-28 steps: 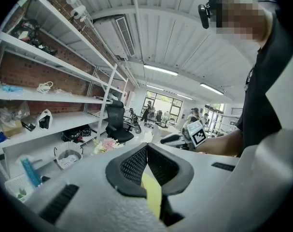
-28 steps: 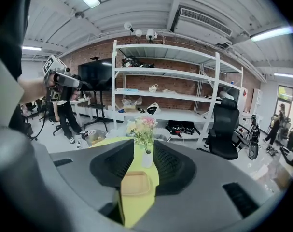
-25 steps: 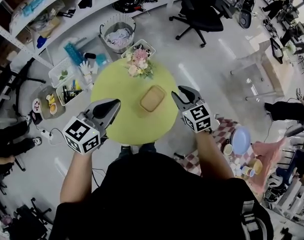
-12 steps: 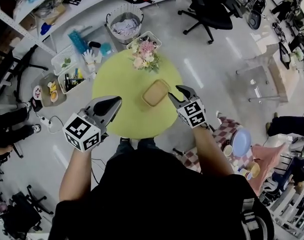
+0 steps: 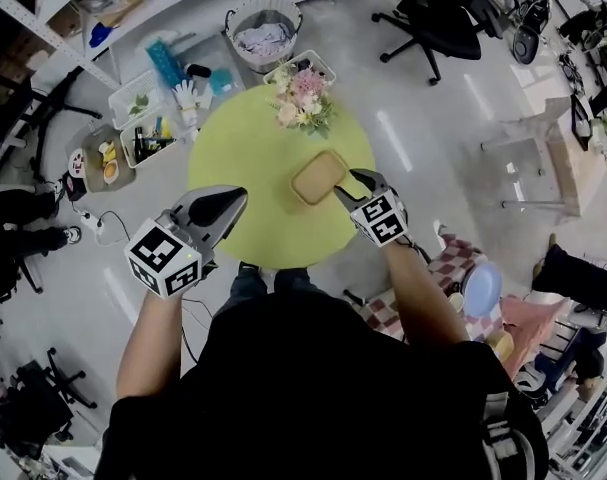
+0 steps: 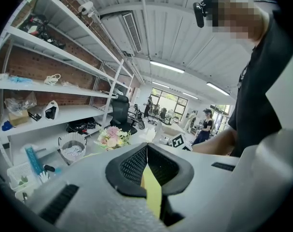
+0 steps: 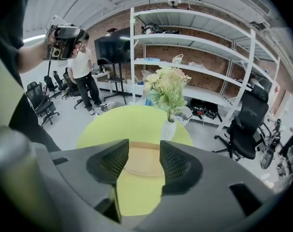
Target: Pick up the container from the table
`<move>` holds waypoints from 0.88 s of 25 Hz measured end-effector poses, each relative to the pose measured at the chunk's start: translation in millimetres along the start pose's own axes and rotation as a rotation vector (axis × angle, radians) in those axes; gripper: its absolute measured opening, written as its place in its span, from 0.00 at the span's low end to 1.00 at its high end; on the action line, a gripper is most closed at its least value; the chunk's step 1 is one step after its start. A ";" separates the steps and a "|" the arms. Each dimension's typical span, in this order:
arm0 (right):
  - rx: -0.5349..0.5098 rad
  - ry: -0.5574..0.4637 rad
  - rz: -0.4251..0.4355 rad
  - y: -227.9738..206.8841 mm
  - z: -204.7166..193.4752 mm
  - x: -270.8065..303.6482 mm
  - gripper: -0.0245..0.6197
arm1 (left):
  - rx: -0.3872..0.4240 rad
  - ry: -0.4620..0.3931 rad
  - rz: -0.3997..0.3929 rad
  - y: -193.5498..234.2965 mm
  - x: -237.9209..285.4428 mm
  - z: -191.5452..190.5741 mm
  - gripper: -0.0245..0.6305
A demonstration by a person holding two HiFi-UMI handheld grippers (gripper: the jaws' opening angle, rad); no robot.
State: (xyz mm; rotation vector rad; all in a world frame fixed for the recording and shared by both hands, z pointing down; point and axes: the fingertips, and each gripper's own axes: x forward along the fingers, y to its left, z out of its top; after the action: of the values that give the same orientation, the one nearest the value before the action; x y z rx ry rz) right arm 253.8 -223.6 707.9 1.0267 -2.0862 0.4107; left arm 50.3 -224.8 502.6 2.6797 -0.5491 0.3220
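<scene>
In the right gripper view, the right gripper (image 7: 144,148) covers both ends and the near edge of the shallow tan rectangular container (image 7: 144,164); only a middle band shows between its jaws. The foot of the white vase (image 7: 169,128) is hidden behind one jaw. In the head view, the left gripper (image 5: 233,200) masks part of the rim of the round yellow-green table (image 5: 243,158). The contents of the clear plastic floor bins (image 5: 133,128) are too small to identify.
</scene>
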 end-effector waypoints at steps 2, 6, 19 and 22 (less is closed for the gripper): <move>-0.003 0.012 0.022 3.2 -4.0 8.1 0.35 | -0.003 0.005 0.005 1.0 0.1 -2.2 0.06; -0.034 0.058 0.078 17.7 -16.9 27.1 0.36 | -0.011 0.013 0.014 0.3 -1.9 -6.4 0.06; -0.145 0.170 0.156 38.5 -46.9 63.4 0.40 | -0.030 0.024 0.062 7.7 -11.3 -21.1 0.06; -0.168 0.195 0.180 47.4 -52.1 73.1 0.40 | -0.040 0.030 0.061 10.6 -11.4 -25.5 0.06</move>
State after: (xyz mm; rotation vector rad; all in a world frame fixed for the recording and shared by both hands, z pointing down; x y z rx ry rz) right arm 214.2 -203.4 799.2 0.6762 -2.0047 0.4001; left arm 31.9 -219.5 525.5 2.6187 -0.6231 0.3644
